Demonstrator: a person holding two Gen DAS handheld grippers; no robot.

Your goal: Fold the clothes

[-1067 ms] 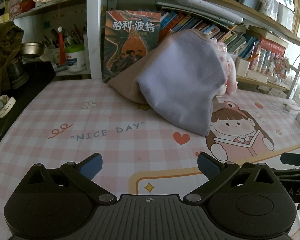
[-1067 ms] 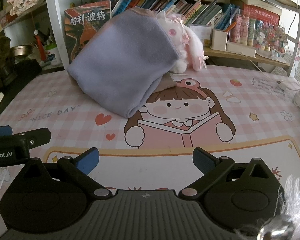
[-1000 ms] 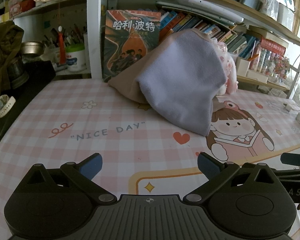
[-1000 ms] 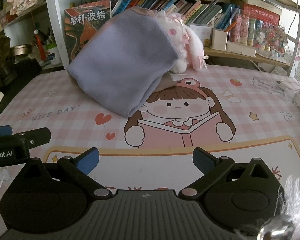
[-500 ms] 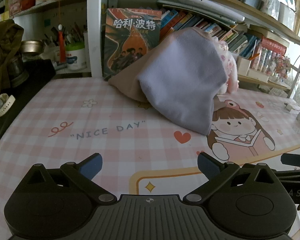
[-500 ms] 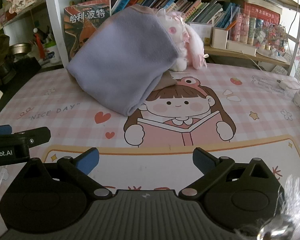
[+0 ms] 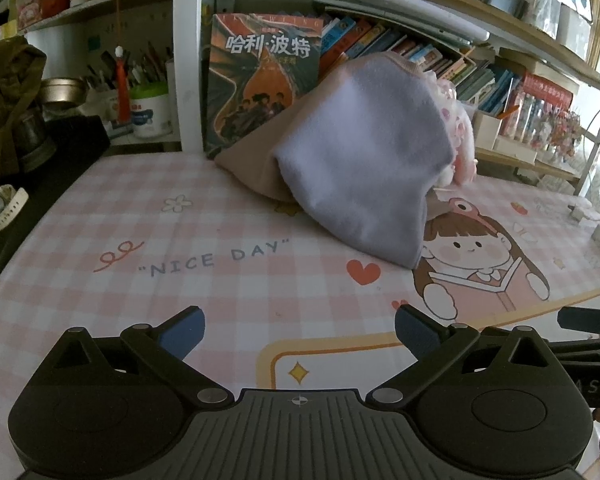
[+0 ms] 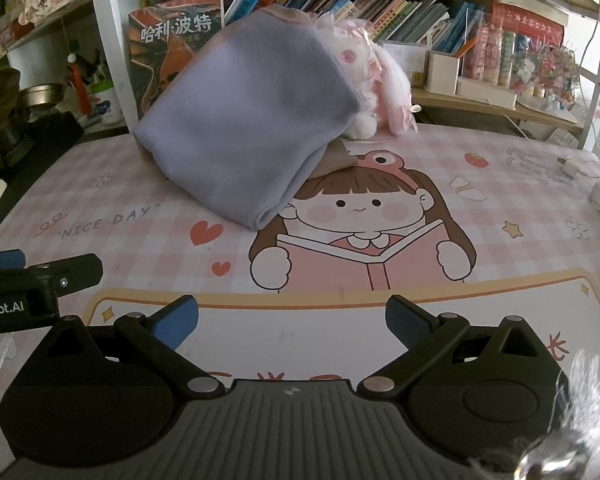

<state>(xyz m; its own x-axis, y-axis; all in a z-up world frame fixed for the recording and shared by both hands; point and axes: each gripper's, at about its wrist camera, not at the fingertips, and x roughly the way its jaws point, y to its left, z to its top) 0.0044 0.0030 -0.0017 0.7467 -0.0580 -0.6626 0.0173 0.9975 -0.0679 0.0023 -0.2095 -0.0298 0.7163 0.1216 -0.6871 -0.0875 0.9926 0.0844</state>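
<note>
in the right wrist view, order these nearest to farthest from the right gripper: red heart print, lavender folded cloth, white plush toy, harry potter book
1. Red heart print, on the mat ahead and left of the right gripper.
2. Lavender folded cloth, behind the heart, leaning up toward the shelf.
3. White plush toy, behind the cloth's right edge.
4. Harry Potter book, upright at the shelf, back left; close to the plush in depth.

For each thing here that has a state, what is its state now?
lilac garment: folded, leaning on the books, lower edge on the mat.
beige garment: under the lilac one.
left gripper: open, holding nothing.
right gripper: open, holding nothing.
plush toy: behind the garments.
</note>
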